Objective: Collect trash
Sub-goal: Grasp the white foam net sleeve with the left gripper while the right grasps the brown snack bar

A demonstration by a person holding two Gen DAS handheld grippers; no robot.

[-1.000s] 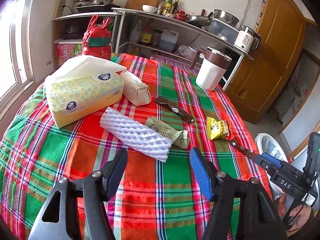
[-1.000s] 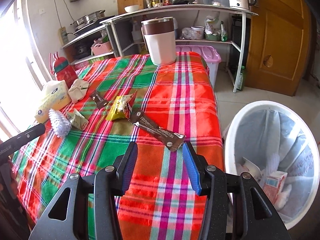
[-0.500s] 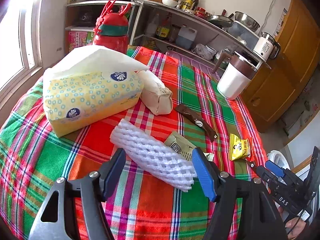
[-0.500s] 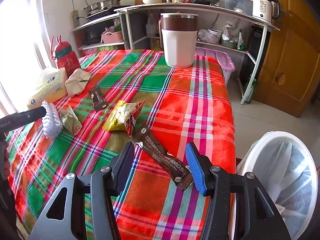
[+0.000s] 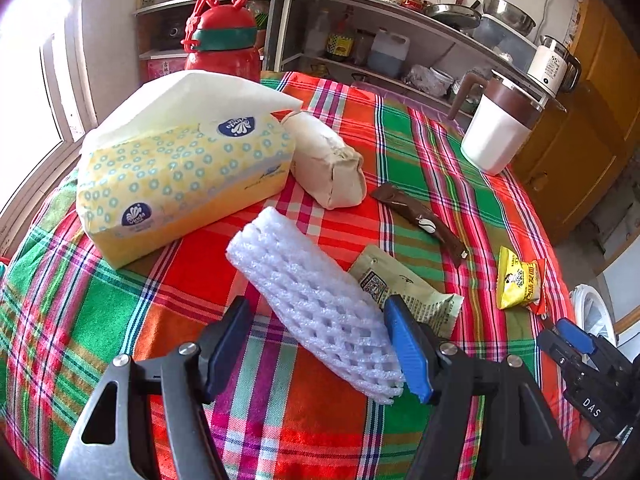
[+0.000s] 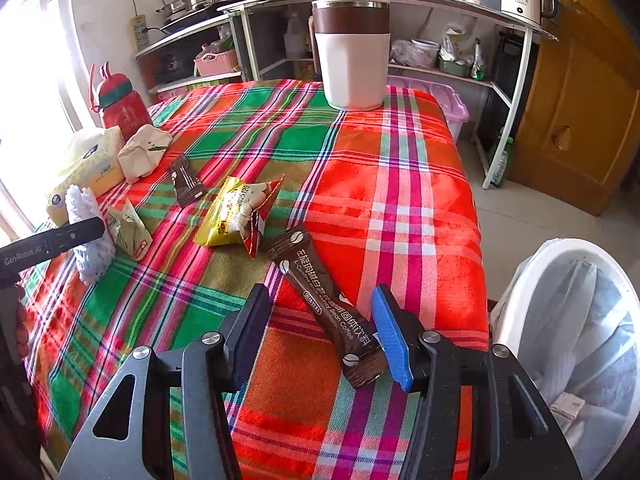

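Five scraps lie on the worktop (image 5: 120, 320): one foam net (image 5: 316, 312), two brown sachets (image 6: 332, 312), one green packet (image 5: 416, 300), one yellow packet (image 6: 236, 216). Left tongs (image 5: 320, 344) stand released around the net; right tongs (image 6: 320, 332), closing, straddle a sachet unclamped. A tissue pack (image 5: 180, 176) sits just behind the net.

Left tool (image 5: 320, 344) open astride white foam net (image 5: 316, 308) (lying on plaid tablecloth (image 5: 100, 320)); tissue pack (image 5: 180, 168) behind.

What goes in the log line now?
left gripper: open, astride foam net | right gripper: closing, astride coffee sachet | nothing lifted
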